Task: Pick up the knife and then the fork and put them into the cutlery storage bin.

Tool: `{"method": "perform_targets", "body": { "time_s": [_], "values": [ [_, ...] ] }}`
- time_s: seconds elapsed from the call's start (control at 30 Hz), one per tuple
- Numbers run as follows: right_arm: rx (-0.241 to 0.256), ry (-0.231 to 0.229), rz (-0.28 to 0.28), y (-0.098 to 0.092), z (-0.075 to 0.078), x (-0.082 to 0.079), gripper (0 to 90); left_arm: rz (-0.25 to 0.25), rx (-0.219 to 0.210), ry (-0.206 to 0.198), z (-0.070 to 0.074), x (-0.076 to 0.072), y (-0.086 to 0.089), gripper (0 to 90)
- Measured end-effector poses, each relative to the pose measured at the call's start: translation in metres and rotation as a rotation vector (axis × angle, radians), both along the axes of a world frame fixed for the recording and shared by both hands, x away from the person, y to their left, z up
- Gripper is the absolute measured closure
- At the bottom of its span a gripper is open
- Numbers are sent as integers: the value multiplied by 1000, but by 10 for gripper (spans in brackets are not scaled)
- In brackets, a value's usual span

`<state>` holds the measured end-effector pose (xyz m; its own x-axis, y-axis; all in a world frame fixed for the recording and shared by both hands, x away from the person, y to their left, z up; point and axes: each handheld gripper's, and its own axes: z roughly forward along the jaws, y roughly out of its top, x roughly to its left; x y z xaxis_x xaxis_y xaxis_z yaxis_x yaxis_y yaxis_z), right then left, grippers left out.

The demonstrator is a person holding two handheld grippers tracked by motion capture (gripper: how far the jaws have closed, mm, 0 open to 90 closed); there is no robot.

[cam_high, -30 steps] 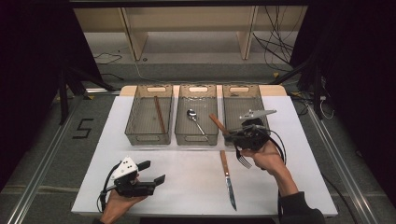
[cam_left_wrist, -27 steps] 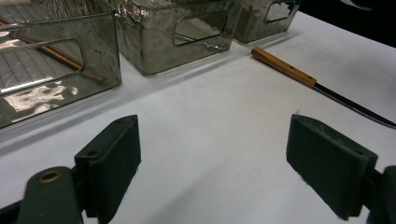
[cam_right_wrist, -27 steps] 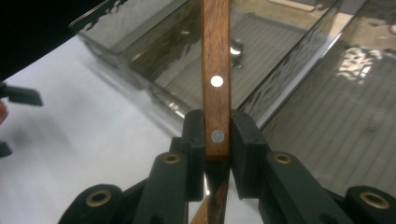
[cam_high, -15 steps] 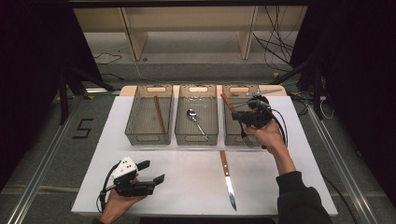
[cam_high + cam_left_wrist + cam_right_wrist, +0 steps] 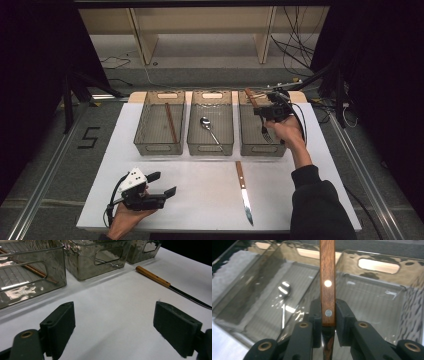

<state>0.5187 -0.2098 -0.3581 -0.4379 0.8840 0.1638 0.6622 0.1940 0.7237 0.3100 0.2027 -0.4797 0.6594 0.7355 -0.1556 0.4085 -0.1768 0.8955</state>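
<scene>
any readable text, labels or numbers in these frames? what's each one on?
"5" – black mark on the grey floor left of the table, seen in the high view.
Nothing else readable: no print can be made out on the three bins, the fork in the right gripper, the knife, the spoon or the left gripper.

A lab recording rig: black curtains at both frame edges, loose cables (image 5: 300, 55) upper right, white counter (image 5: 200, 190), metal floor rails (image 5: 45, 185).

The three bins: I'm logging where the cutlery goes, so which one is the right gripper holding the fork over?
The rightmost bin. The right gripper, shut on the fork, hangs over it; the middle bin holds a spoon.
</scene>
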Motion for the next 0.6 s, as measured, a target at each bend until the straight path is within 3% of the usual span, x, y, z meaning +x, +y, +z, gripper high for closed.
{"method": "perform_targets", "body": {
  "time_s": [0.6],
  "values": [
    [-51,43,-105,-5,-16,31,774,-2,-5,0,0,0,0,173]
  ]
}}
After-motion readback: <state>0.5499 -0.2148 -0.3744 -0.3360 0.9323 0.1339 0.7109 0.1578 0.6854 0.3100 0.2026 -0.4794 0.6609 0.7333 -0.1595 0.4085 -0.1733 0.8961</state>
